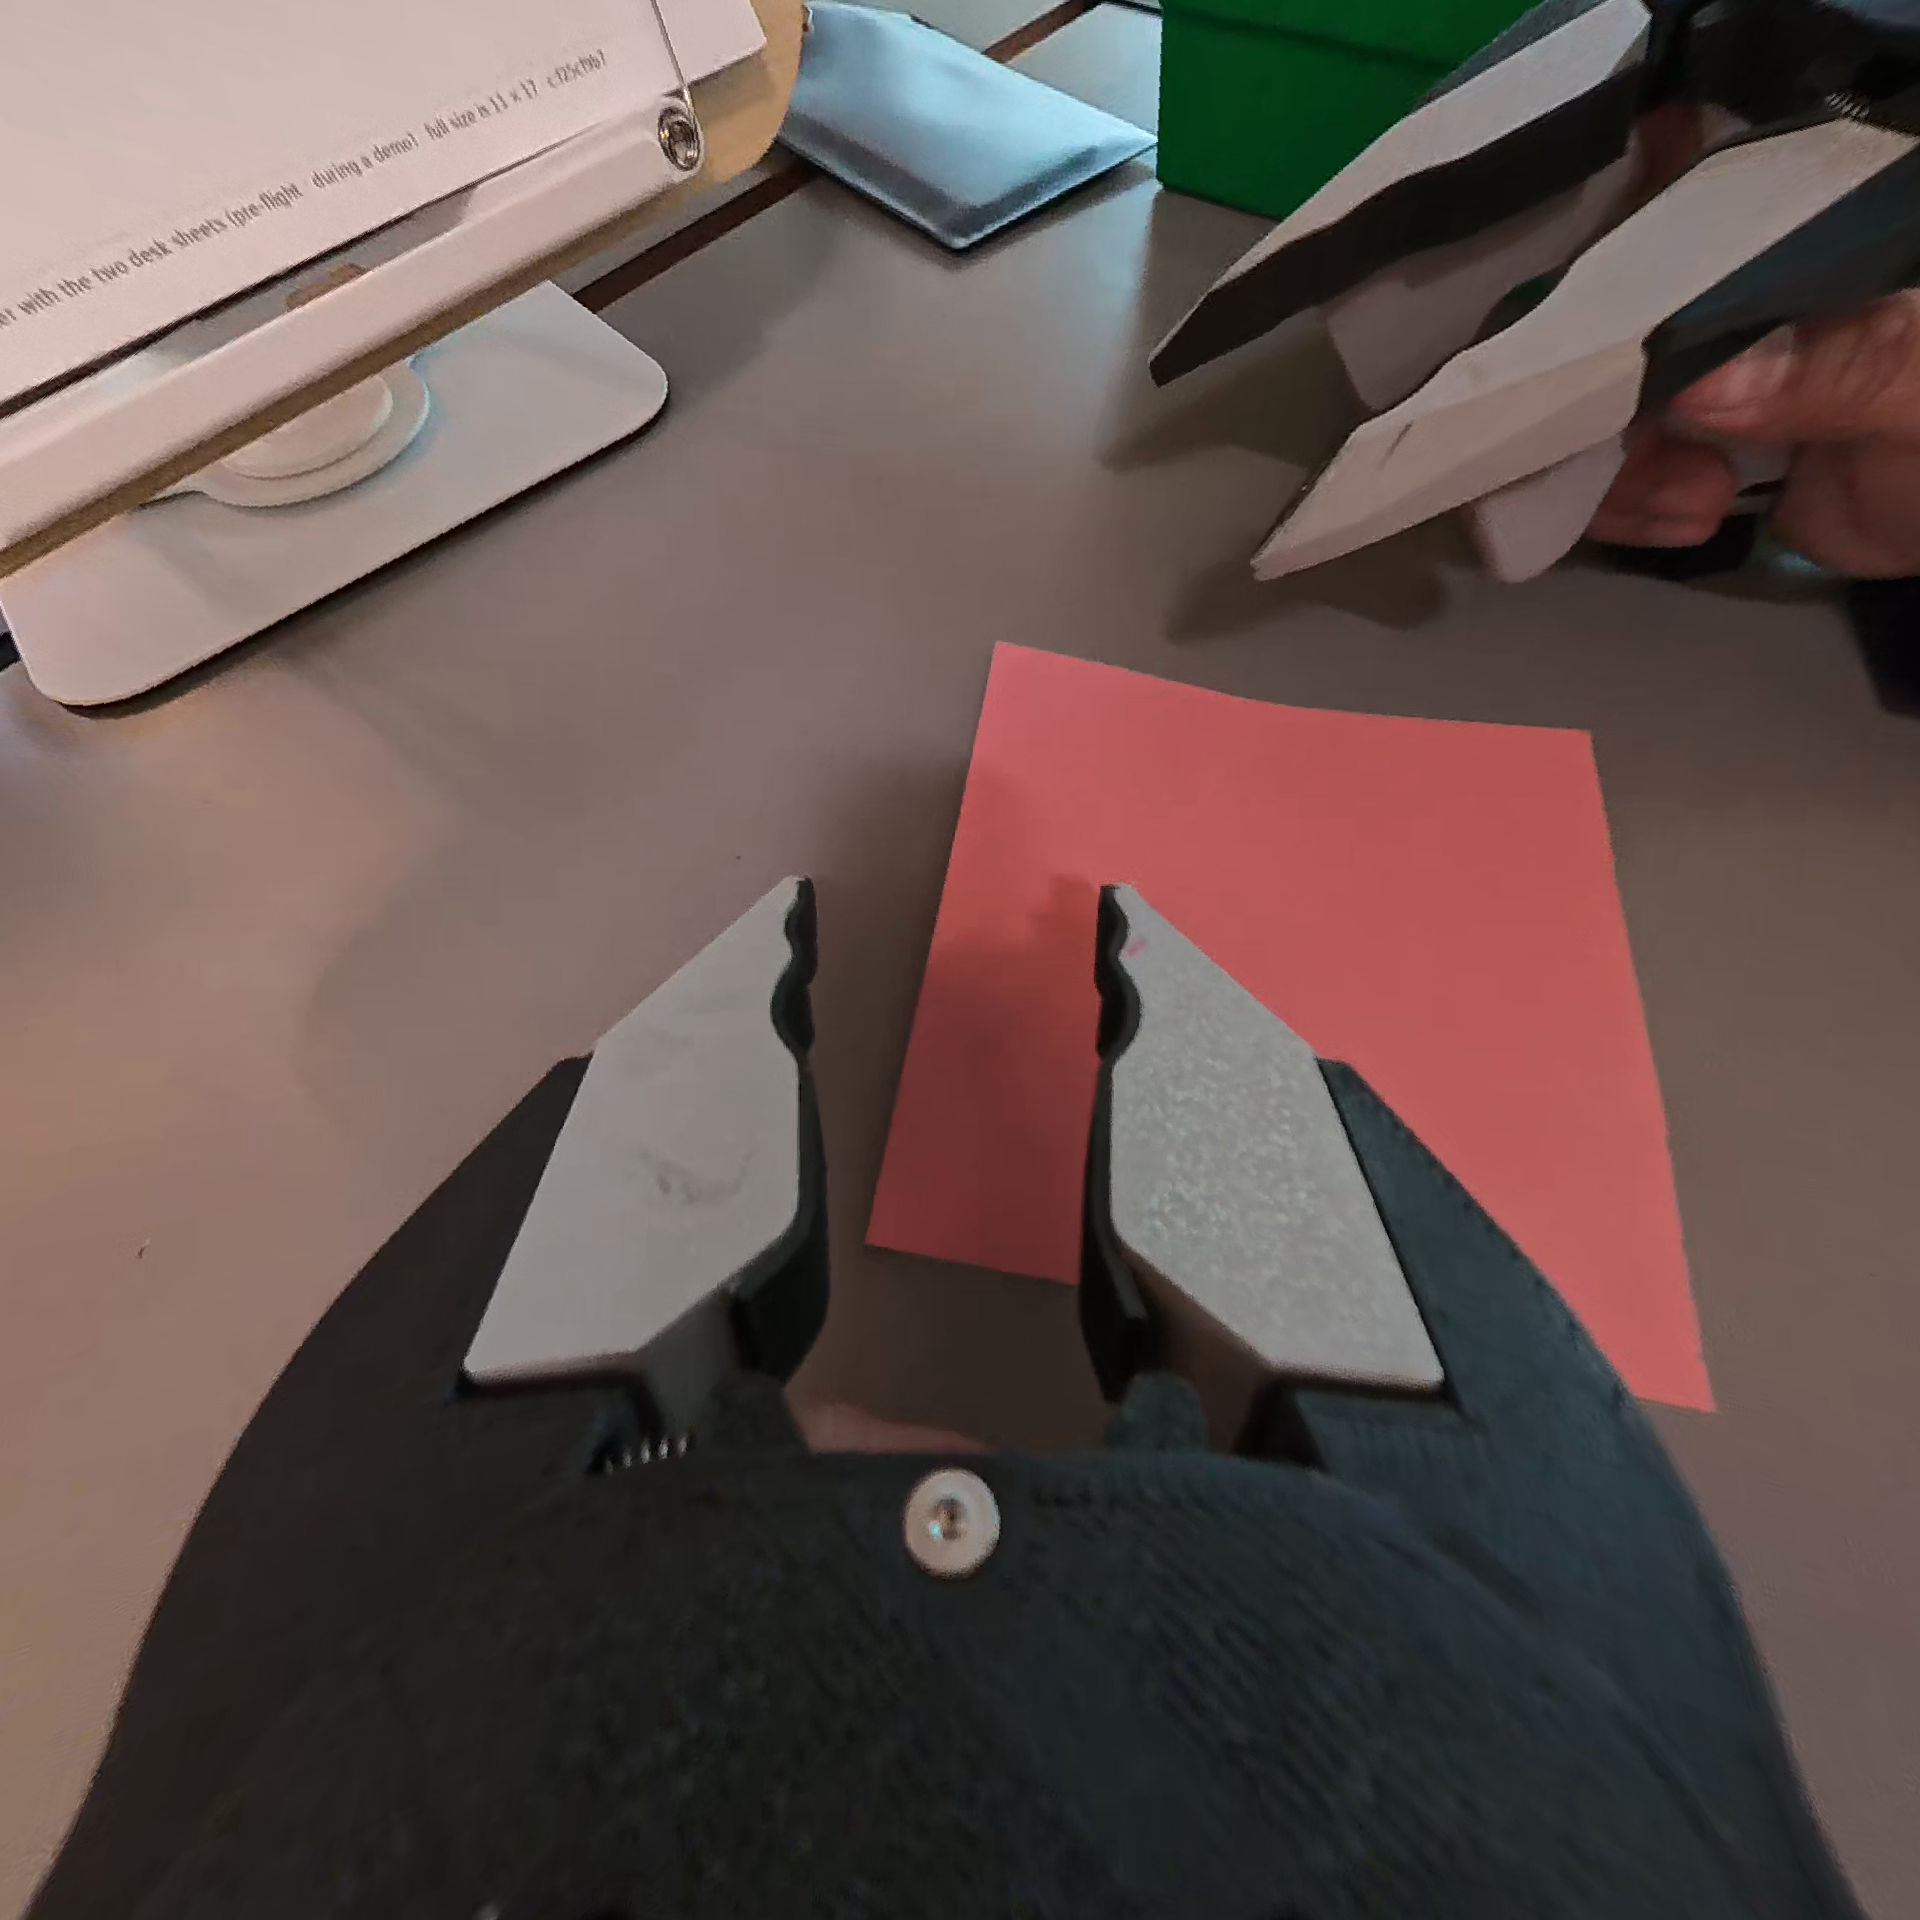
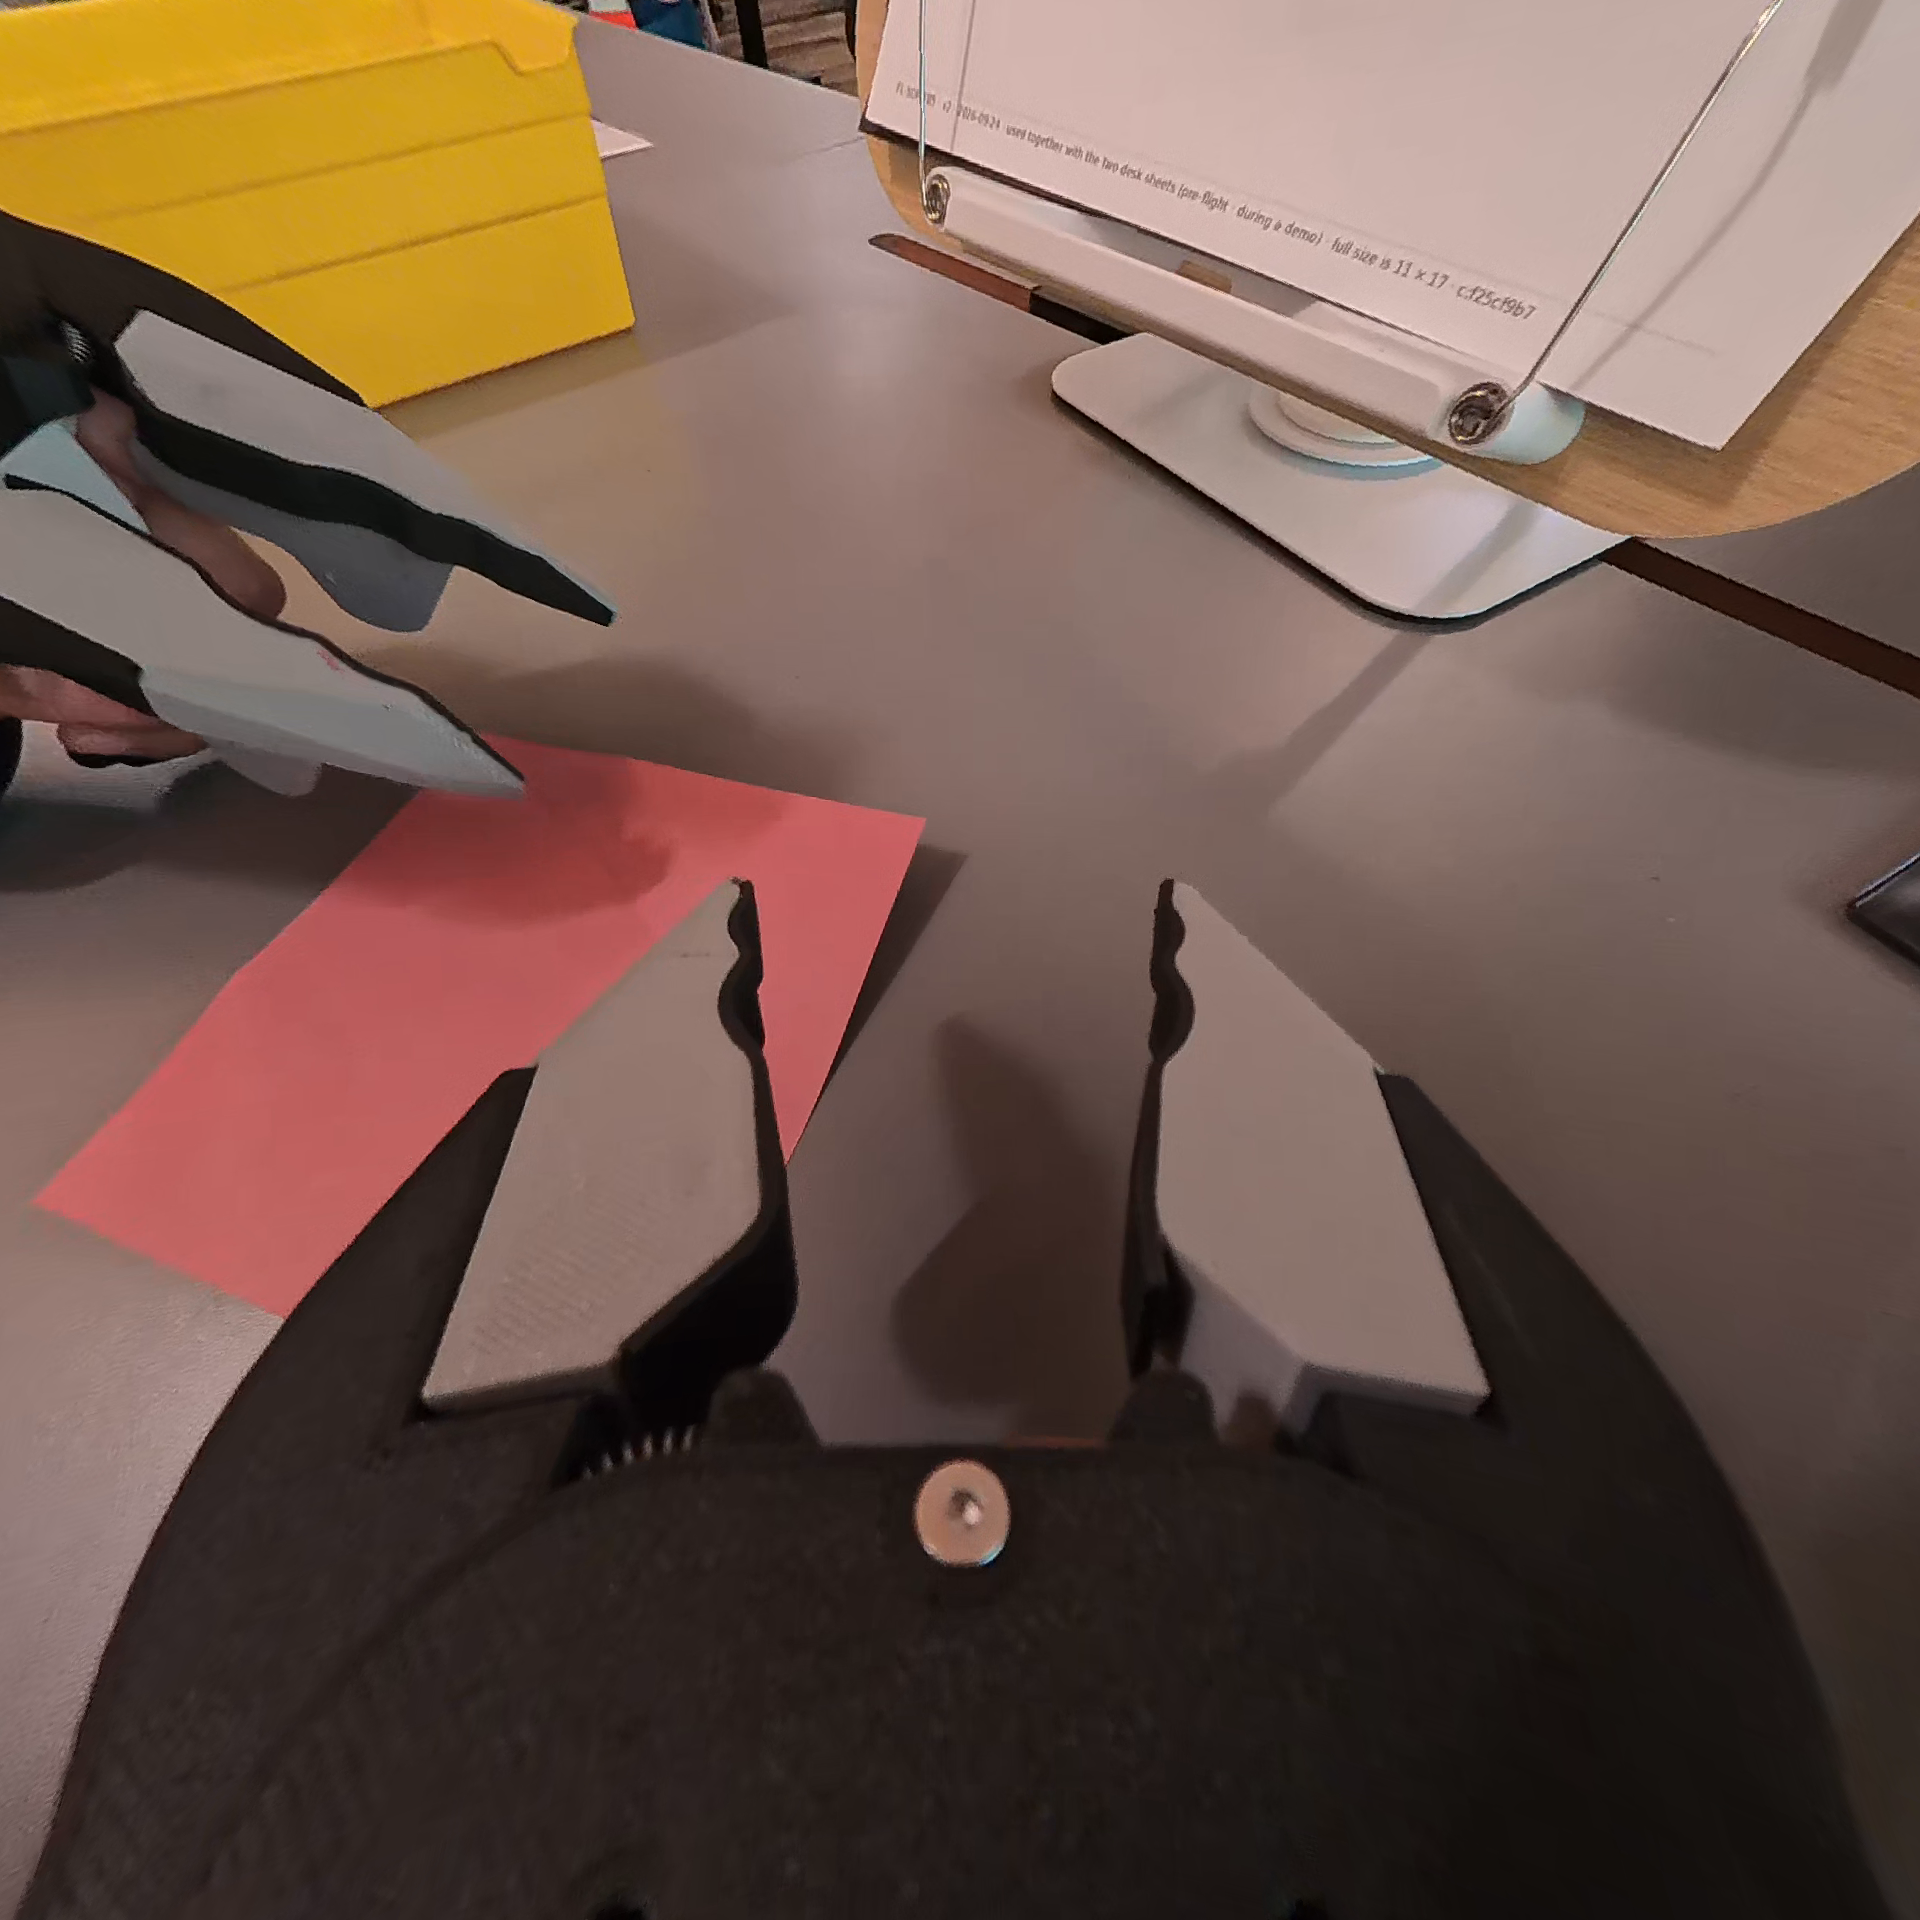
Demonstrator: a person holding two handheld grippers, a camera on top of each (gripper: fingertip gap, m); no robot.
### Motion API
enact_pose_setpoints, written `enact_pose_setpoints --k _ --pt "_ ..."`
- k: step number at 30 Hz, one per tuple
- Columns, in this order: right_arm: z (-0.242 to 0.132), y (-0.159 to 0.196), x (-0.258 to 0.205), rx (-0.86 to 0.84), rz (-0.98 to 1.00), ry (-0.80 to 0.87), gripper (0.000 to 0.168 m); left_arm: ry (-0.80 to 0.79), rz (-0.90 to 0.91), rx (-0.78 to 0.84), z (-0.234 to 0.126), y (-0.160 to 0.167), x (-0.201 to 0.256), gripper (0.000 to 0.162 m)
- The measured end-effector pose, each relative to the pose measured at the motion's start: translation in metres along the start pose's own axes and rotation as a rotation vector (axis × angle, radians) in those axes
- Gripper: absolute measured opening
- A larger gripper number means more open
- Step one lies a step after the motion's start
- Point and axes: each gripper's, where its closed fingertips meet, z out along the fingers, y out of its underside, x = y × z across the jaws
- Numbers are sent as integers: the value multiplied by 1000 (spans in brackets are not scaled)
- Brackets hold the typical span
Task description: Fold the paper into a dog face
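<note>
A flat, unfolded sheet of pink-red paper lies on the grey table; it also shows in the right wrist view. My left gripper is open and empty, hovering over the paper's left edge, its right finger above the sheet. My right gripper is open and empty, above the paper's right edge, its left finger over the sheet and its right finger over bare table. The right gripper also shows in the left wrist view beyond the paper. The left gripper shows in the right wrist view at the paper's far corner.
A white document stand holding a printed sheet stands behind the paper, also in the right wrist view. A yellow bin, a green box and a grey pouch sit at the back. A hand grips the right tool. My left tips are about 40 centimeters from the grey pouch, my right tips only 25 centimeters.
</note>
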Motion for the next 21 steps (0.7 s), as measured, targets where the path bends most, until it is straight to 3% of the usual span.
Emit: enact_pose_setpoints --k 3,8,12,18,21 --pt "0 1 1 -4 3 2 71 0 -6 9 0 -1 0 48" --pt "-1 0 0 0 7 -2 72 35 -32 17 4 0 6 61" --pt "-1 0 -1 3 10 -11 72 27 -44 44 2 -4 4 63" --pt "-9 -10 -5 56 -80 18 45 42 -59 52 2 -5 4 66" --pt "-8 -8 -5 46 -83 25 49 48 -59 48 2 -4 5 69"
